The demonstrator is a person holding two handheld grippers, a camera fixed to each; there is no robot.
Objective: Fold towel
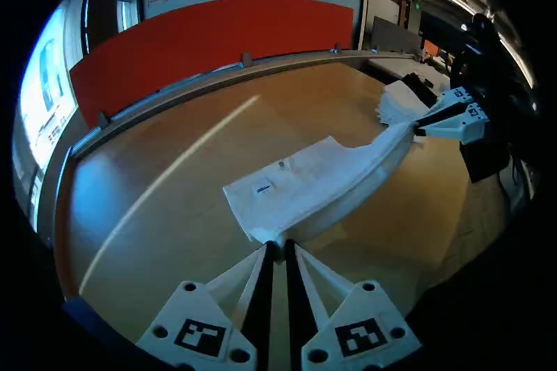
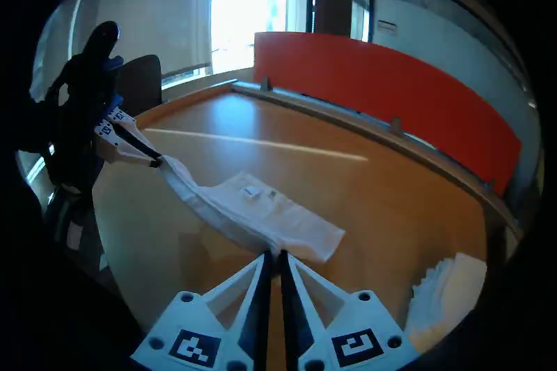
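The left claw [image 1: 278, 251] and right claw [image 2: 273, 257] each pinch a corner of the towel [image 1: 313, 179], holding one edge off the table [image 1: 160, 183]. Next they should carry it across together.

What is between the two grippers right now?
The white towel spans the gap: the left gripper pinches one end, the right gripper the other, and part of it rests on the wooden table. Both views show it.
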